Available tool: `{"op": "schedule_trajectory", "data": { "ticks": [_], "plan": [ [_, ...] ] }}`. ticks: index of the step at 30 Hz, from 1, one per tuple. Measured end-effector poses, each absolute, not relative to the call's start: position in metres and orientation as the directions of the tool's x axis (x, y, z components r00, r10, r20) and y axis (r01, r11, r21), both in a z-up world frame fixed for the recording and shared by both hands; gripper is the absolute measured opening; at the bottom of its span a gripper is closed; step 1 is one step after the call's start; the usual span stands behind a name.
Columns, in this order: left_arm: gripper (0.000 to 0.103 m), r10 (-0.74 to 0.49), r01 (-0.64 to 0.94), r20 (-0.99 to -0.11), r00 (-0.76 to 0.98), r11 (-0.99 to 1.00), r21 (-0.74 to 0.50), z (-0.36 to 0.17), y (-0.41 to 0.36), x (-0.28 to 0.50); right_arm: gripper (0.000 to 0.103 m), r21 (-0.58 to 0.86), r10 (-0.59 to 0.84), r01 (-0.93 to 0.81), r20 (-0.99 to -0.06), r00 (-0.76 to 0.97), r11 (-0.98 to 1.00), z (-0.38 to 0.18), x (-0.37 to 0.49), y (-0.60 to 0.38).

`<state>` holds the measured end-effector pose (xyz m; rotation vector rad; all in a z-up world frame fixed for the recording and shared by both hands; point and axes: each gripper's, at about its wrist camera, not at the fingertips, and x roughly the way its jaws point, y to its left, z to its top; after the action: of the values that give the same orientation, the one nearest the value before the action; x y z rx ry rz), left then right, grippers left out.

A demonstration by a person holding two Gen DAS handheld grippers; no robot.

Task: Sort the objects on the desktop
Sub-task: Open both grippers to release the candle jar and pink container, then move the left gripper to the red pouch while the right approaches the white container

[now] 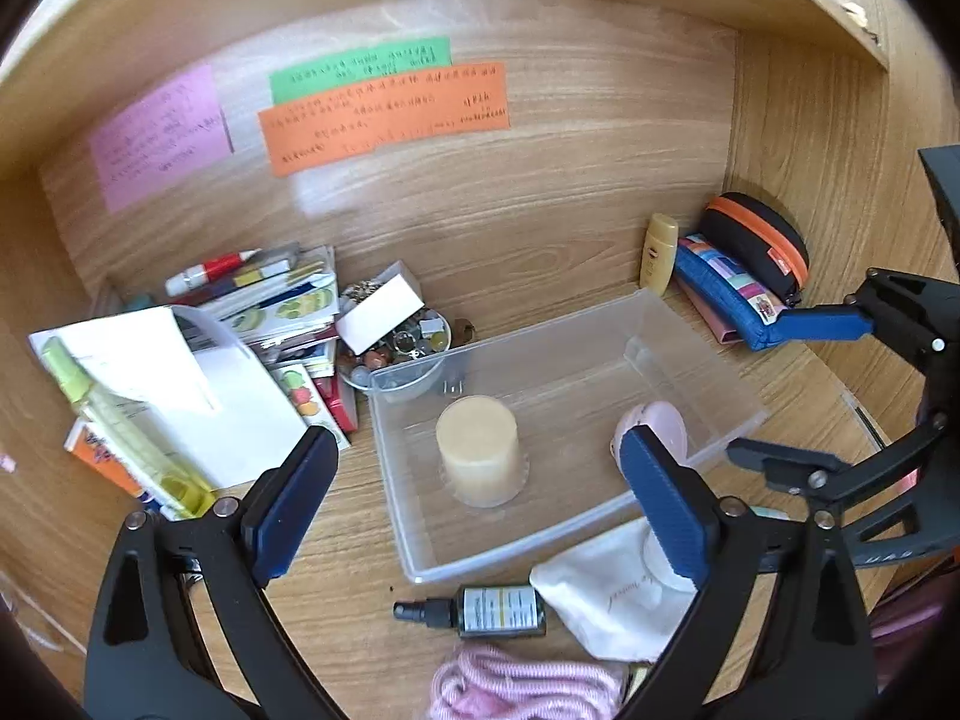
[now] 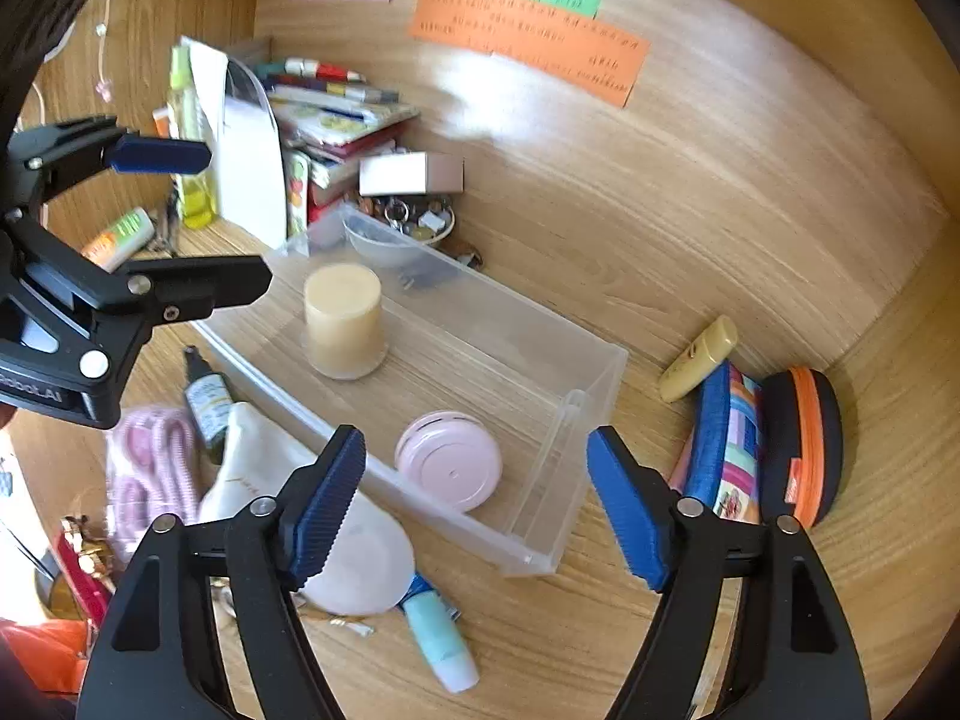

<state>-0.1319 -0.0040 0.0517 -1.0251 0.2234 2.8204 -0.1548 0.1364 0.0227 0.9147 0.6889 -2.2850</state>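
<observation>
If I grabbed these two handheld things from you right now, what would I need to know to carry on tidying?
Left tool: open, empty, above the clear bin.
Right tool: open, empty, over the bin's near end.
Done: cream jar and pink round case sit inside the bin.
Left on the desk: dark spray bottle, white pouch, pink cord and teal tube in front of the bin; yellow bottle and blue pencil case near the corner.

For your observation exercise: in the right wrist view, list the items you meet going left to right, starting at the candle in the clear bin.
Candle → pink round case → yellow tube → blue pouch → black case with orange zip.
</observation>
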Motion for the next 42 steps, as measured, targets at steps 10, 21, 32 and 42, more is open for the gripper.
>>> {"op": "schedule_trajectory", "data": {
  "ticks": [10, 21, 32, 42],
  "plan": [
    [0.099, 0.076, -0.143, -0.621, -0.780, -0.988, 0.058, 0.055, -0.016, -0.086, 0.085, -0.195, -0.376, 0.649, -0.680, -0.630, -0.735, 0.040, -0.109, 0.161],
    [0.100, 0.034, -0.109, -0.672, -0.740, -0.992, 0.070, 0.014, -0.032, -0.044, 0.086, -0.190, -0.365, 0.626, -0.672, -0.645, -0.756, 0.016, -0.076, 0.183],
    [0.100, 0.047, -0.069, -0.746, -0.664, -0.998, -0.002, -0.039, -0.042, -0.004, 0.086, -0.203, -0.276, 0.544, -0.689, -0.670, -0.814, -0.030, -0.081, 0.214],
    [0.099, 0.082, -0.078, -0.774, -0.627, -0.996, -0.042, -0.065, -0.028, 0.023, 0.086, -0.069, -0.356, 0.611, -0.759, -0.545, -0.788, -0.059, -0.093, 0.205]
  ]
}}
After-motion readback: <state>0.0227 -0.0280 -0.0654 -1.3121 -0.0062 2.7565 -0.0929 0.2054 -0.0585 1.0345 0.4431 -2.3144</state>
